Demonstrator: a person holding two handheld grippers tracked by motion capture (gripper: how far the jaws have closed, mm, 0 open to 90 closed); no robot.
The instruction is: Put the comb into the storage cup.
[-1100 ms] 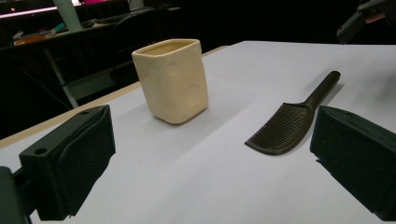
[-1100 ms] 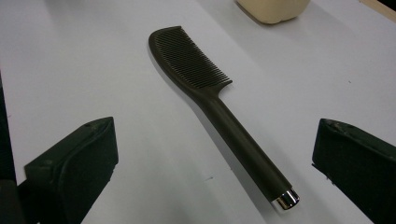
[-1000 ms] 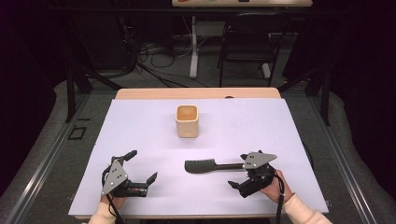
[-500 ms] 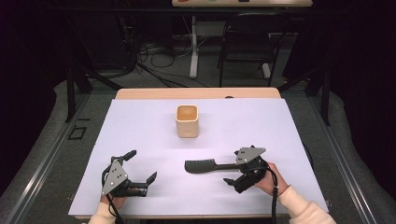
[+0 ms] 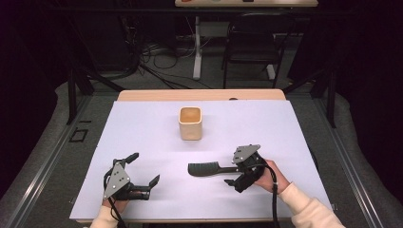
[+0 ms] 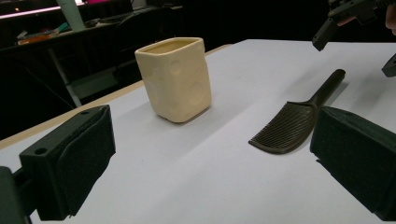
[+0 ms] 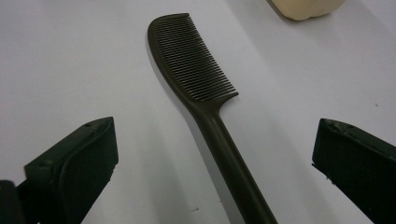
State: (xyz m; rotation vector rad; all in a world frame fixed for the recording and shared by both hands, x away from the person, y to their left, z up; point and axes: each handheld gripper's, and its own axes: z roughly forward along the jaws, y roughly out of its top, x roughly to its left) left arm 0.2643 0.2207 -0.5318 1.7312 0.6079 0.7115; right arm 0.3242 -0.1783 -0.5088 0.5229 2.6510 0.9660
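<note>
A dark comb point(image 5: 204, 168) lies flat on the white table cover, teeth end to the left, handle pointing right. My right gripper point(image 5: 233, 171) is open, its jaws on either side of the handle's end without closing on it. The right gripper view has the comb point(image 7: 196, 70) running up between the wide-apart jaws of the right gripper point(image 7: 210, 163). A cream square cup point(image 5: 190, 122) stands upright farther back, mid-table. My left gripper point(image 5: 144, 168) rests open at the front left, holding nothing. Its own view shows the cup point(image 6: 175, 77), the comb point(image 6: 289, 126) and the right gripper point(image 6: 359, 49) beyond.
The white cover point(image 5: 142, 123) spans most of the table, with a wooden strip point(image 5: 199, 95) showing along the far edge. Beyond the table stand a chair point(image 5: 252, 42) and cables on a dark floor. The cup's base point(image 7: 306, 7) peeks in at the top of the right gripper view.
My right gripper has moved left along the comb's handle, so its open jaws now straddle it. The left gripper, cup and comb have stayed put.
</note>
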